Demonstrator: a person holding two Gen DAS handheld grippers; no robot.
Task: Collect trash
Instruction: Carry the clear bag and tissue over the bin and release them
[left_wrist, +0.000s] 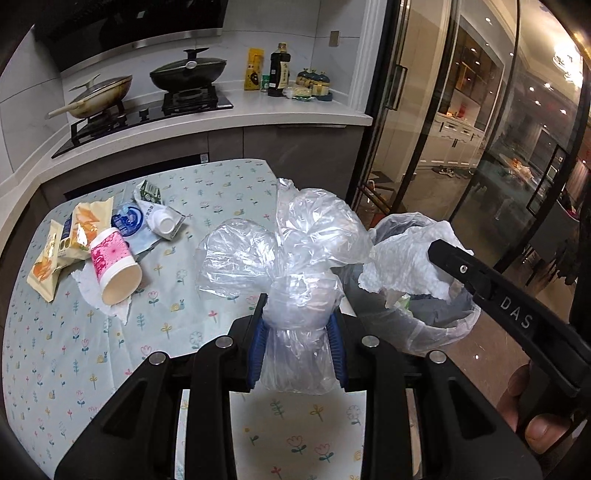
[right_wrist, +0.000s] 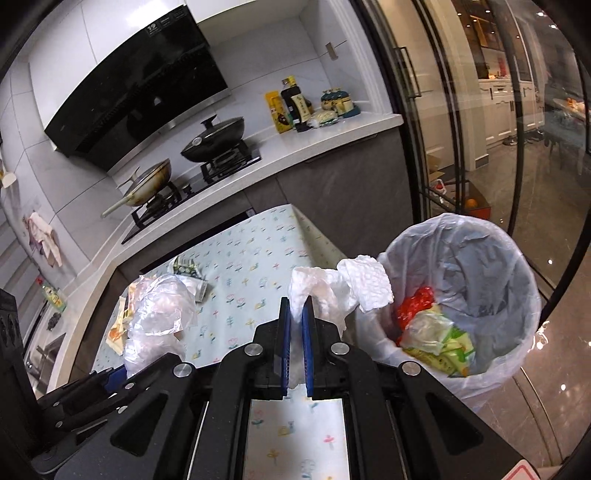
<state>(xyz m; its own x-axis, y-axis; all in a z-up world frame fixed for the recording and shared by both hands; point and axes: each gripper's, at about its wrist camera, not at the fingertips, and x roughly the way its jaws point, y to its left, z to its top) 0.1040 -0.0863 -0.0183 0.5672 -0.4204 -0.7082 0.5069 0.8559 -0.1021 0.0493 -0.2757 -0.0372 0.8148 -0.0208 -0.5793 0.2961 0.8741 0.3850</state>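
Observation:
My left gripper (left_wrist: 299, 314) is shut on a crumpled clear plastic bag (left_wrist: 295, 240), held above the right edge of the floral-cloth table (left_wrist: 207, 192). My right gripper (right_wrist: 296, 306) is shut on a white paper towel (right_wrist: 343, 288), right beside the rim of the lined trash bin (right_wrist: 480, 258). Inside the bin lie a red wrapper (right_wrist: 415, 306) and green packets (right_wrist: 450, 350). On the table's left lie a pink paper cup (left_wrist: 114, 266) on its side, snack wrappers (left_wrist: 66, 243), a blue-white wrapper (left_wrist: 127, 219) and a small white carton (left_wrist: 166, 221).
Behind the table, a counter (left_wrist: 258, 110) carries a stove with two pans and some bottles. Glass sliding doors (left_wrist: 461, 147) stand at the right, just past the bin. A person's thumb (left_wrist: 543, 428) grips the right tool's handle.

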